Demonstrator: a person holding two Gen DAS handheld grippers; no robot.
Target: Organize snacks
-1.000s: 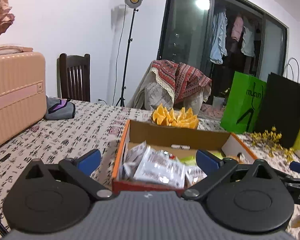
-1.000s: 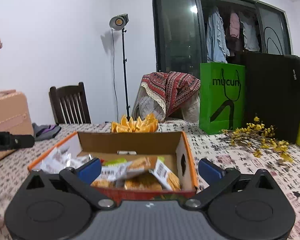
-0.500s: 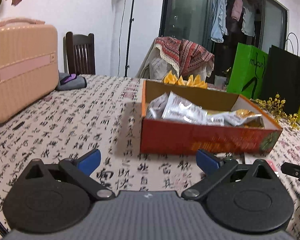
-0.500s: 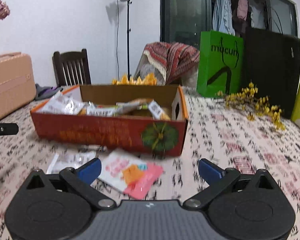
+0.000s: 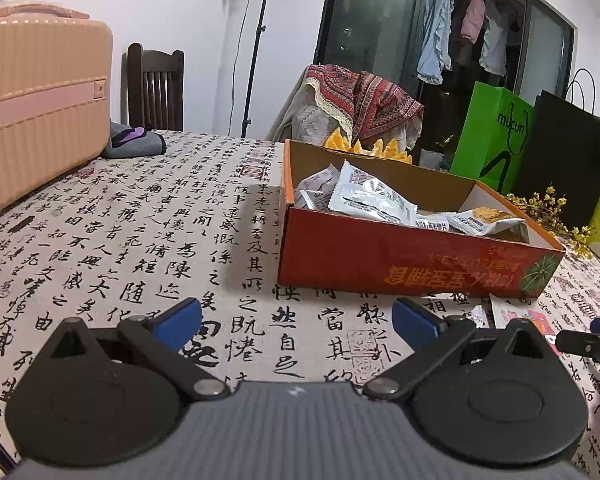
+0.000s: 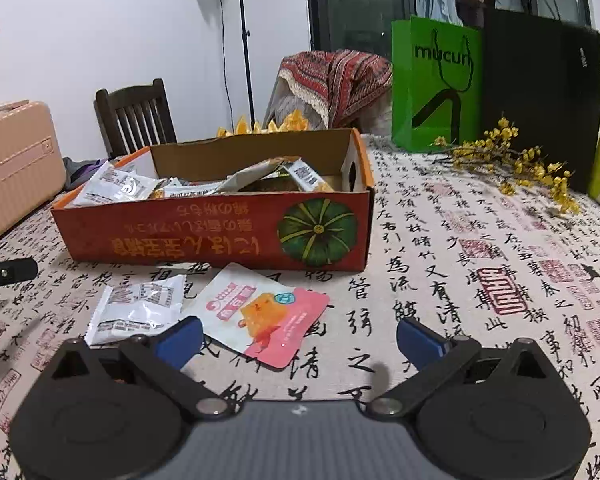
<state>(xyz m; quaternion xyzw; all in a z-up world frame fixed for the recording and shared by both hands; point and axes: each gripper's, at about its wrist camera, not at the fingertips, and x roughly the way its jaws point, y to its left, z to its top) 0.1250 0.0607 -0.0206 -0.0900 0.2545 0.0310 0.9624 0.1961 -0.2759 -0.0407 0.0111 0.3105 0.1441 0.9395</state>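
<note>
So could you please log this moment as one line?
left hand-held gripper open | right hand-held gripper open | pink packet, clear packet outside box

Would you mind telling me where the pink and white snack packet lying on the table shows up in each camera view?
Left wrist: pink and white snack packet shows partly at lower right, in front of the orange box's right end.
Right wrist: the packet lies lower centre, before the box.
Shared landmark: the green bag.

In the left wrist view the pink suitcase [image 5: 40, 108] runs off the left edge, and the pink-and-white packet [image 5: 518, 316] sits half hidden behind the gripper's frame. The box wall [image 6: 216, 236] screens the lower snack packets [image 6: 116, 186].
</note>
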